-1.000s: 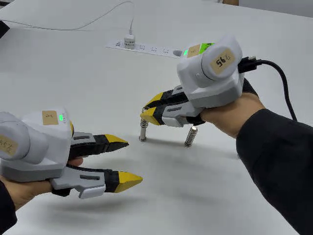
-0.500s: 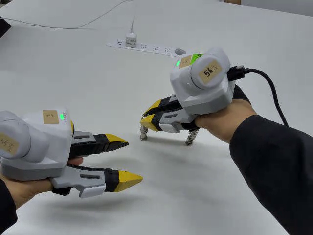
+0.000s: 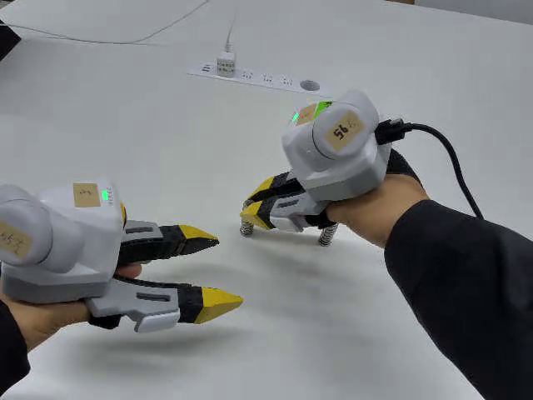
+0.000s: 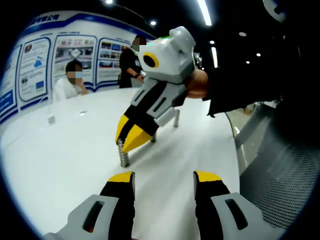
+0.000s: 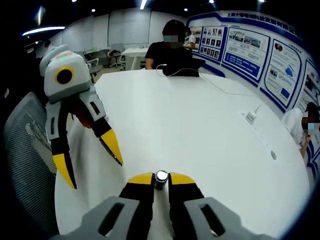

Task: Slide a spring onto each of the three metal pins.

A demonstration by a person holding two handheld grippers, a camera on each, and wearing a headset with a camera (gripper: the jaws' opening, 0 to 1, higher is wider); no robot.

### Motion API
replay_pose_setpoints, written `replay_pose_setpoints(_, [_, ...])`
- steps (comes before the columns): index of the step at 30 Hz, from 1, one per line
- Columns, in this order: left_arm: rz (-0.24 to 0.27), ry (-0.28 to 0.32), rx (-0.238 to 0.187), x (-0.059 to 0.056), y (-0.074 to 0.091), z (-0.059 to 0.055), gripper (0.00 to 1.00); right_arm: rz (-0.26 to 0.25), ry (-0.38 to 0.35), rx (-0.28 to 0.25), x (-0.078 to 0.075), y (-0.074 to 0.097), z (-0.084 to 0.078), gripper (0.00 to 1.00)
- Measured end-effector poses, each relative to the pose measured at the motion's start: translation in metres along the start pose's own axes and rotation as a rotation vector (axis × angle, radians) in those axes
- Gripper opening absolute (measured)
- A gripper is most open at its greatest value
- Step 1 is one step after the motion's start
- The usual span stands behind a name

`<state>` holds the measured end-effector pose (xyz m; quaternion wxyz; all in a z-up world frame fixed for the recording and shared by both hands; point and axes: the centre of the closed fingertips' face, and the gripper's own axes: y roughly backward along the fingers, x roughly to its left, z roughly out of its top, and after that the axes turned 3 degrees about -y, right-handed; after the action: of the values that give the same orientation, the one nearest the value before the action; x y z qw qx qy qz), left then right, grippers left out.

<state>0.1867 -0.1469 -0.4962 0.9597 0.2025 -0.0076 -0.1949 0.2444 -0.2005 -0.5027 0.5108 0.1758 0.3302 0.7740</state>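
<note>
My right gripper (image 3: 250, 214) is low over the white table, shut on a spring (image 3: 247, 227) that sits on the left metal pin. In the right gripper view its yellow-tipped jaws (image 5: 161, 180) close around the pin's round top (image 5: 161, 176). A second pin with a spring (image 3: 327, 236) stands just to the right, partly hidden under my right hand. The left gripper view shows the gripped spring (image 4: 122, 154) and two more pins behind it (image 4: 176, 117). My left gripper (image 3: 215, 271) hovers open at the lower left, nothing between its jaws (image 4: 165, 176).
A white power strip (image 3: 250, 77) with a plugged charger lies at the far side of the table (image 3: 125, 133). A black cable (image 3: 441, 146) trails from my right gripper. A mesh chair (image 4: 270, 165) stands at the table's edge. People sit across the table (image 5: 172, 50).
My right gripper has come down along the left pin, closer to the table, with the spring in its jaws. The left gripper has stayed put and open.
</note>
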Motion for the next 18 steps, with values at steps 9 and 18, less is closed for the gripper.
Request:
replay_pose_setpoints(9, [0.002, 0.002, -0.003, 0.000, 0.000, 0.001, 0.48, -0.001, -0.012, 0.002, -0.001, 0.001, 0.000, 0.13])
replay_pose_setpoints(18, [0.004, -0.002, -0.005, 0.001, 0.001, 0.004, 0.48, -0.019, -0.022, -0.015, -0.001, 0.010, 0.005, 0.17])
